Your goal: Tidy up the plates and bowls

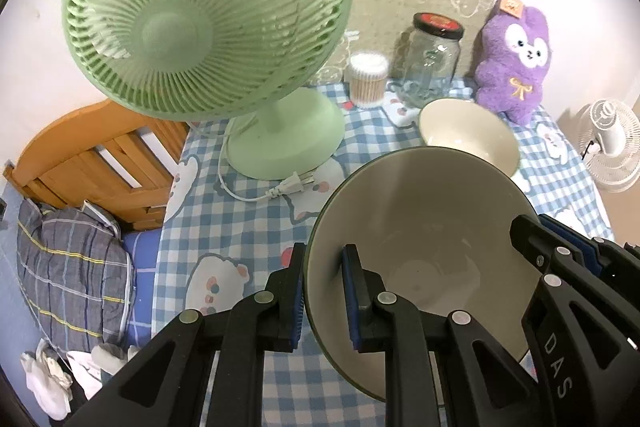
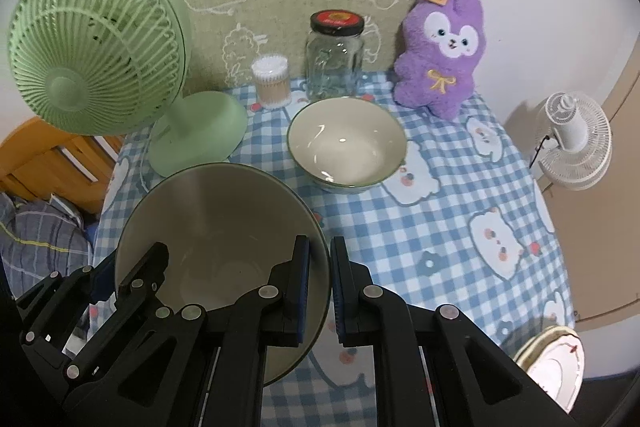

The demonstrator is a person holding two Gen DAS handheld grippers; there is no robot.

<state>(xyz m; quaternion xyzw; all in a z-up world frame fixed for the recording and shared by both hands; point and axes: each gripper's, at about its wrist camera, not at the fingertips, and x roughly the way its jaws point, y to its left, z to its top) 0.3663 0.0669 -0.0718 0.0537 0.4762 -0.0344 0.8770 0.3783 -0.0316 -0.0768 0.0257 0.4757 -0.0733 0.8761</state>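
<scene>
A cream bowl with a dark green rim [image 1: 424, 227] [image 2: 216, 227] hangs above the checked tablecloth, held by both grippers. My left gripper [image 1: 324, 267] is shut on its left rim, one pad inside and one outside. My right gripper [image 2: 318, 263] is shut on its right rim in the same way. The right gripper's fingers [image 1: 560, 259] show at the bowl's far side in the left wrist view. A second cream bowl [image 2: 346, 143] [image 1: 468, 135] stands on the cloth beyond the held one. A stack of plates [image 2: 554, 363] sits at the table's near right edge.
A green desk fan [image 1: 208, 11] [image 2: 96, 43] stands at the back left, its plug and cord [image 1: 280, 187] lying on the cloth. A glass jar [image 2: 334, 55], a cotton swab tub [image 2: 271, 79] and a purple plush toy [image 2: 440, 55] line the back wall. A bed [image 1: 72, 247] lies left, a white fan [image 2: 576, 139] right.
</scene>
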